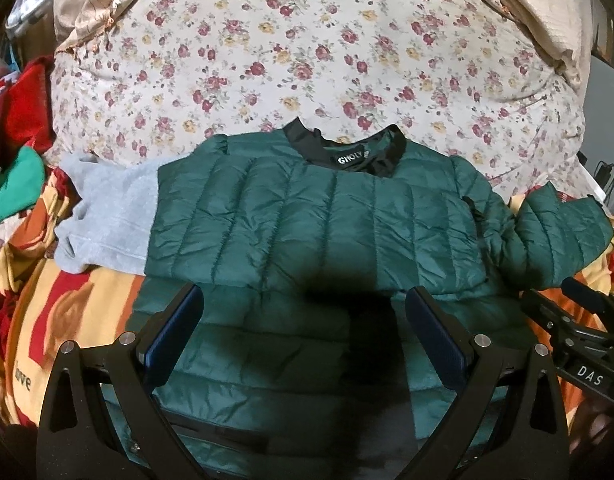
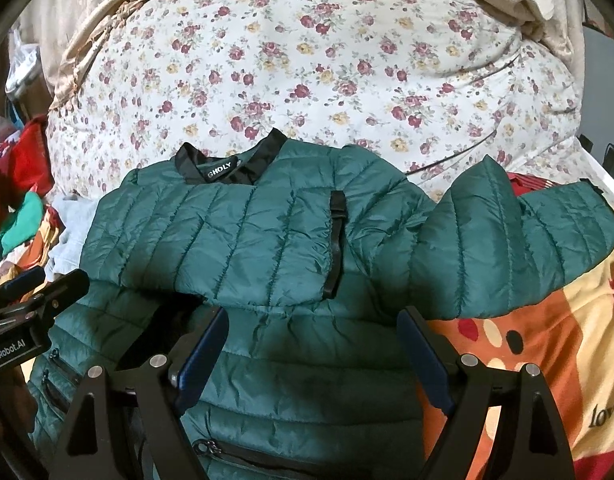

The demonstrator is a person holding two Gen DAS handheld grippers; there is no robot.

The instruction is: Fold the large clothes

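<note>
Right wrist, jacket [image 2: 267, 240] seemingly below parted jaws

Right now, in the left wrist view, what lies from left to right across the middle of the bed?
Red and green clothes → grey sweater → green puffer jacket → its spread sleeve.

A bed is covered by a floral quilt [image 1: 307, 60] in cream with red and yellow roses. A beige fringed cloth [image 1: 103, 4] is draped along its far edge. An orange, red and yellow blanket [image 2: 547, 340] is spread nearer. Soft, even light is cast.
</note>
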